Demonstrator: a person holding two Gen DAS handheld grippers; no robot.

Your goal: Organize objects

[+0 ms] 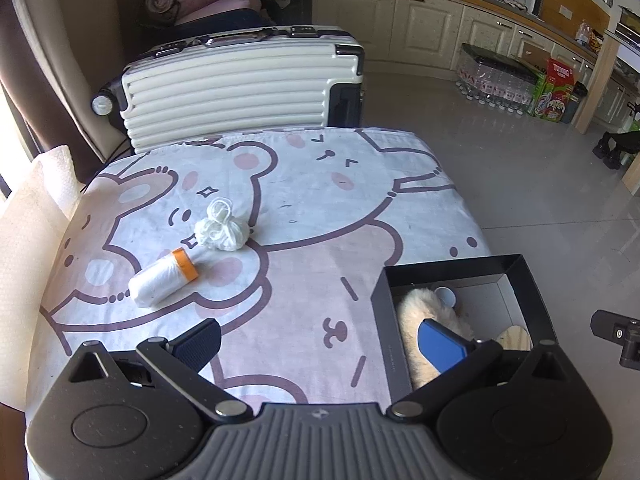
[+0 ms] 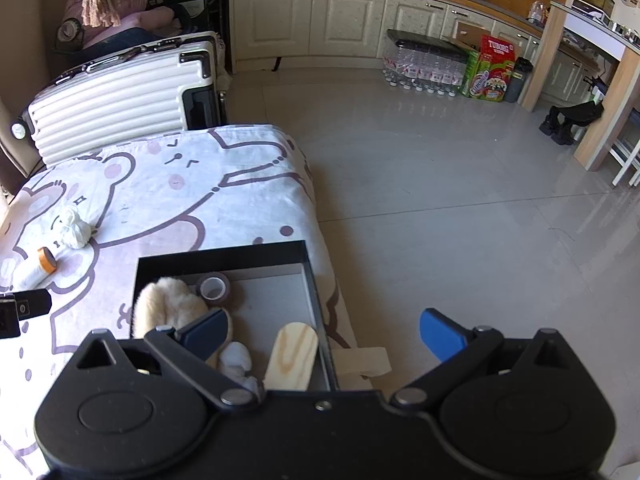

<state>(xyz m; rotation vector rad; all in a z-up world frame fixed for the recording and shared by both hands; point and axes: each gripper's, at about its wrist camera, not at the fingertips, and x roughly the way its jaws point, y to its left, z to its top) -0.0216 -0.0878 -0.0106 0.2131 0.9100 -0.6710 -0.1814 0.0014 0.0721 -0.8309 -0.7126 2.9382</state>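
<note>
A white roll with an orange end (image 1: 164, 280) (image 2: 38, 266) lies on the cartoon-print tablecloth (image 1: 304, 208) (image 2: 192, 200), beside a knotted ball of white string (image 1: 222, 226) (image 2: 74, 228). At the table's right edge stands a black box (image 1: 516, 268) (image 2: 224, 254) holding a fluffy cream item (image 1: 424, 316) (image 2: 168, 304), a roll of grey tape (image 2: 215, 287) (image 1: 446, 295), a wooden paddle (image 2: 294, 354) and small white pieces. My left gripper (image 1: 320, 344) is open low over the cloth, one finger above the box. My right gripper (image 2: 324, 334) is open over the box's right rim.
A white ribbed suitcase (image 1: 240, 88) (image 2: 120, 100) stands behind the table. Kitchen cabinets (image 2: 312, 20), packs of bottles (image 2: 424, 68) and a green carton (image 2: 492, 72) line the far side of the tiled floor (image 2: 440, 200). A paper towel (image 1: 40, 208) lies at the left.
</note>
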